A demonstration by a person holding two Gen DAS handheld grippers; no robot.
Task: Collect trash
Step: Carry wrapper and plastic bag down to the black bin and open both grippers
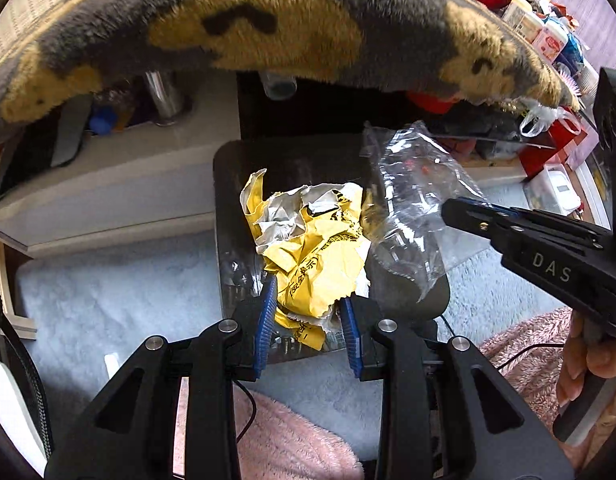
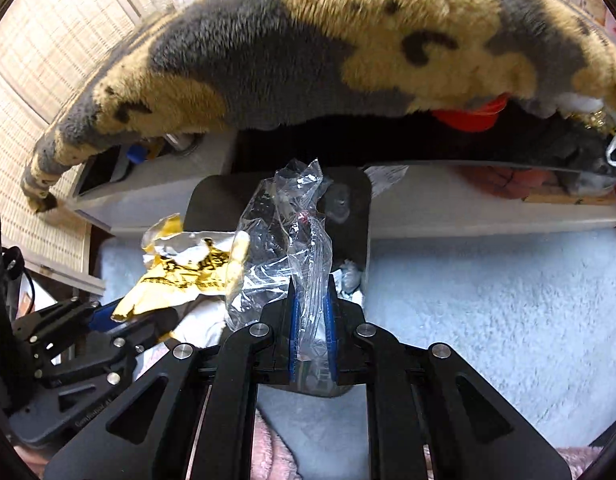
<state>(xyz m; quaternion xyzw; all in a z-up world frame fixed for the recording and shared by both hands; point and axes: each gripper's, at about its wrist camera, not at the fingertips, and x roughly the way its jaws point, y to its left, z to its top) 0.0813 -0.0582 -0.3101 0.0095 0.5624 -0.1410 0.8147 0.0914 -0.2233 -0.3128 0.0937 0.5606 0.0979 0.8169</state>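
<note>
My left gripper (image 1: 309, 320) is shut on a crumpled yellow and silver wrapper (image 1: 312, 248) and holds it over a dark bin (image 1: 228, 208) on the pale blue carpet. My right gripper (image 2: 312, 320) is shut on a crumpled clear plastic bag (image 2: 288, 232), also over the bin (image 2: 212, 200). In the left wrist view the right gripper (image 1: 452, 210) comes in from the right with the clear bag (image 1: 408, 208) beside the wrapper. In the right wrist view the left gripper (image 2: 104, 316) holds the wrapper (image 2: 184, 268) at the left.
A furry grey and tan cover (image 1: 268, 20) hangs over a table edge above the bin. A white low shelf (image 1: 108, 184) stands behind it. Pink fleece (image 1: 292, 440) lies near me. Cluttered boxes and bags (image 1: 548, 40) sit at the right. White scraps (image 2: 348, 276) lie inside the bin.
</note>
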